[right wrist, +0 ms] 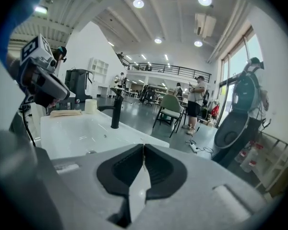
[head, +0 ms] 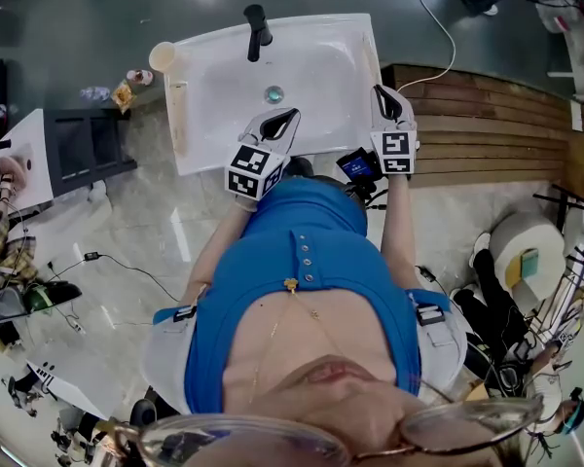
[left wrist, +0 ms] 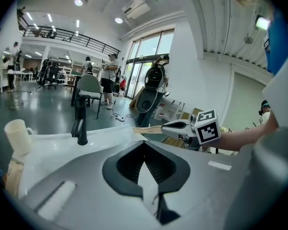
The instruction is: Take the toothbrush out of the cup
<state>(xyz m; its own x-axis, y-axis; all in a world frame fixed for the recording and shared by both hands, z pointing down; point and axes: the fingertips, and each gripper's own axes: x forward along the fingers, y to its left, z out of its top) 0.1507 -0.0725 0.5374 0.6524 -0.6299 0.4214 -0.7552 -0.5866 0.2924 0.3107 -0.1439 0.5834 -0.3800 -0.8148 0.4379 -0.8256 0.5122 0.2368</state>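
Cream cup (head: pixel 162 56) stands at the sink's (head: pixel 273 27) far left corner, no toothbrush visible inside; likely light and stiff, best pinched by its handle. Left hand-held gripper (head: pixel 284 120) and right hand-held gripper (head: pixel 383 99) are closed, empty.

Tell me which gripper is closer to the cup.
The left gripper, over the front of the sink; the cup stands at its far left corner, and the right gripper is by its right edge.
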